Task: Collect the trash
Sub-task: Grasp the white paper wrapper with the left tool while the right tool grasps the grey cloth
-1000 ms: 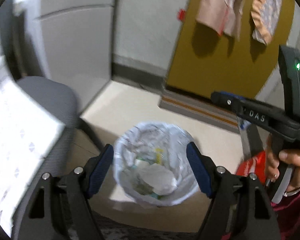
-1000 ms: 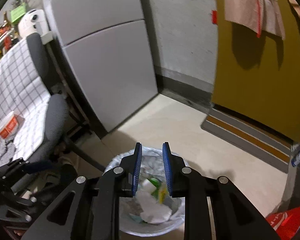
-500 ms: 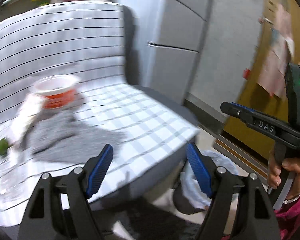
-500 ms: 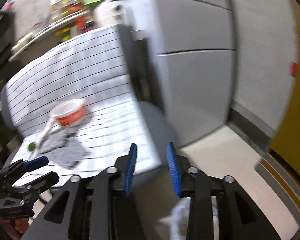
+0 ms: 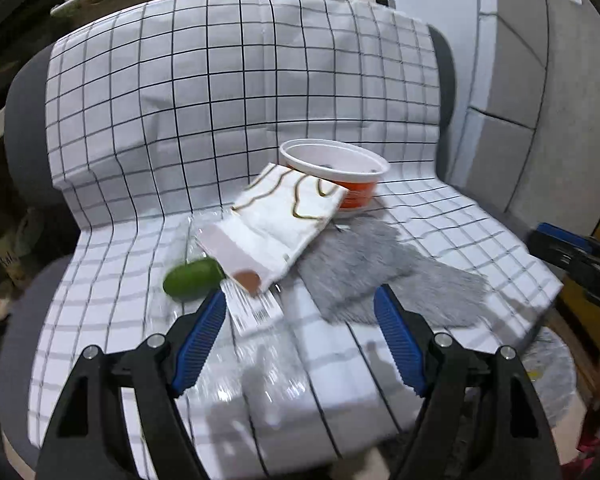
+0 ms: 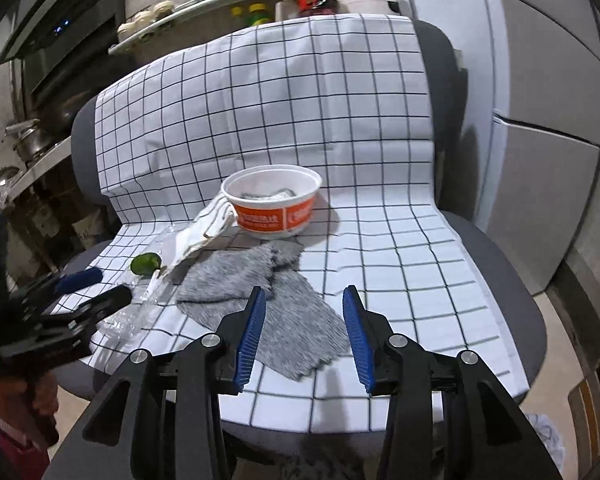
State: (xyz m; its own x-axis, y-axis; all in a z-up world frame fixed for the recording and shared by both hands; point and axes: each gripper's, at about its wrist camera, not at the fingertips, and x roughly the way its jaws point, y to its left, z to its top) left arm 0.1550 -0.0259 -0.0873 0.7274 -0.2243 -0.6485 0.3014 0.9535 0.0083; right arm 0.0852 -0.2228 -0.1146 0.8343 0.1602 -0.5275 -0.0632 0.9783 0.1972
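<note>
Both views have swung from the trash bin to a chair (image 6: 500, 264) draped in a checked cloth (image 5: 260, 80). On its seat lie a bowl (image 6: 274, 208), a white sock (image 5: 284, 216), a grey sock (image 6: 260, 292), a green cap (image 5: 192, 284) and clear plastic (image 5: 260, 376). Left gripper (image 5: 300, 340): jaws wide apart, empty. Right gripper (image 6: 304, 336): jaws opening, empty. The bin's edge (image 5: 552, 368) now shows lower right.
</note>
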